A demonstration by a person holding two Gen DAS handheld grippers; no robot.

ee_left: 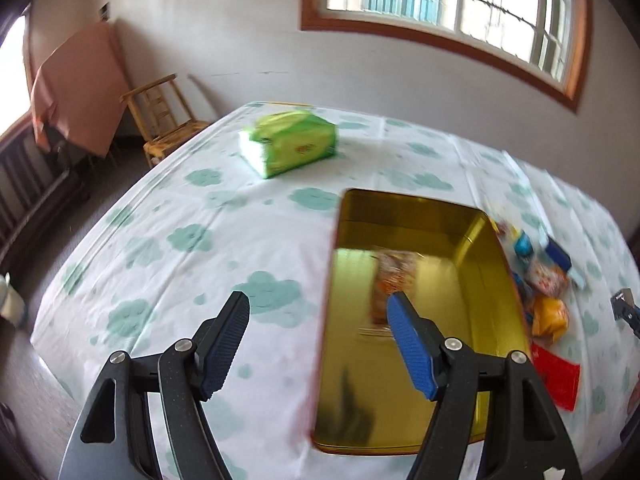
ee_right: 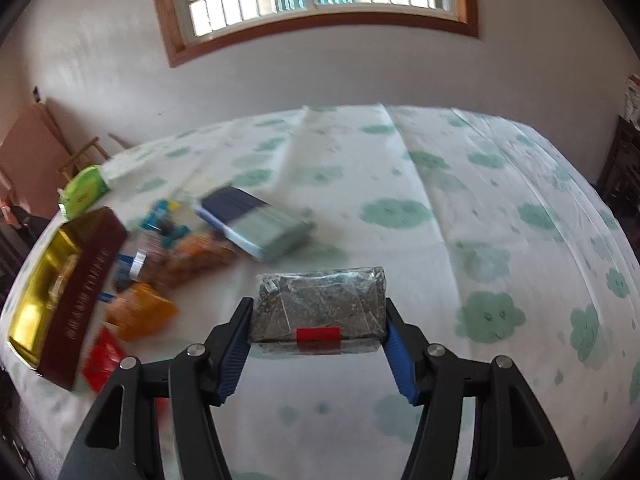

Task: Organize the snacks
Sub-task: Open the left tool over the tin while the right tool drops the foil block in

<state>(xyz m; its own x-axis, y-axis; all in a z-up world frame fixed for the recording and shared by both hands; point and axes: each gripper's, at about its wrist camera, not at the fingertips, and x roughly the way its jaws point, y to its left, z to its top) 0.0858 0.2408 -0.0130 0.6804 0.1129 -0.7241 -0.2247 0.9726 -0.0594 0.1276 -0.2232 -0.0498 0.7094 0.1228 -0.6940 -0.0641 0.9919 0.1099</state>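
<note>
A gold-lined tin box (ee_left: 492,248) with dark red outer walls lies open on the table; one orange snack packet (ee_left: 394,276) lies inside. My left gripper (ee_left: 318,320) is open and empty, above the box's left edge. My right gripper (ee_right: 318,328) is shut on a dark speckled snack block (ee_right: 320,304) wrapped in clear film with a red label, held above the table. Loose snack packets (ee_right: 140,312) lie between the box (ee_right: 80,292) and my right gripper; they also show in the left wrist view (ee_left: 548,312). The right gripper's tip shows at the left wrist view's right edge (ee_left: 624,304).
A green tissue pack (ee_left: 288,144) sits at the table's far left. A blue and grey box (ee_right: 256,228) lies beyond the snacks. The cloud-print tablecloth (ee_right: 480,220) covers the table. A wooden chair (ee_left: 160,120) stands by the wall under the window.
</note>
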